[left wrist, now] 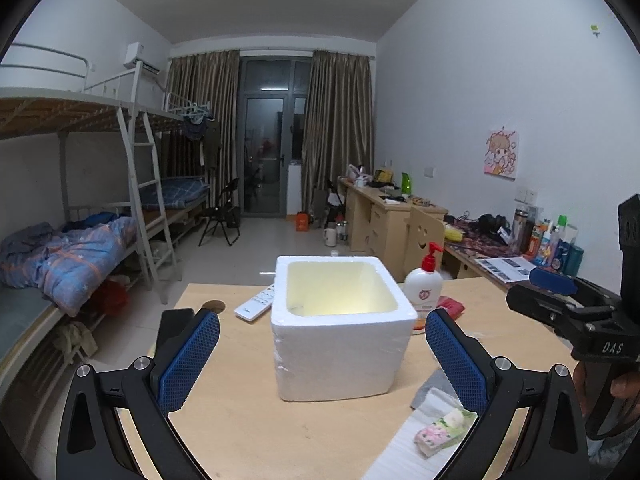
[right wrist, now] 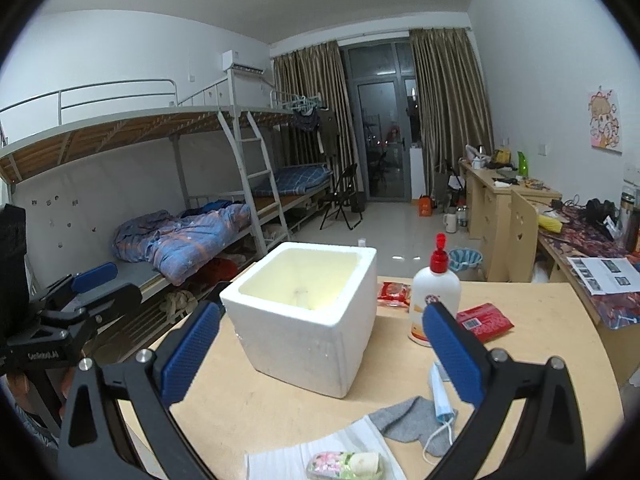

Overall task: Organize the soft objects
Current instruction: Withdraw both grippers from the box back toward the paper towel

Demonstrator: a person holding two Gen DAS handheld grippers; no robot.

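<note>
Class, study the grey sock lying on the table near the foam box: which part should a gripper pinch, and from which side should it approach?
Pinch the grey sock at its bare near-left end, coming from above. It lies flat, and the face mask overlaps its right end, so gripping there would probably drag the mask along.

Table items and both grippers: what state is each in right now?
Foam box: upright, open-topped, looks empty.
Lotion bottle: upright, pump on.
Grey sock: lying flat.
Face mask: lying beside the sock.
Tissue pack: lying on white sheet.
Left gripper: open, empty.
Right gripper: open, empty.
</note>
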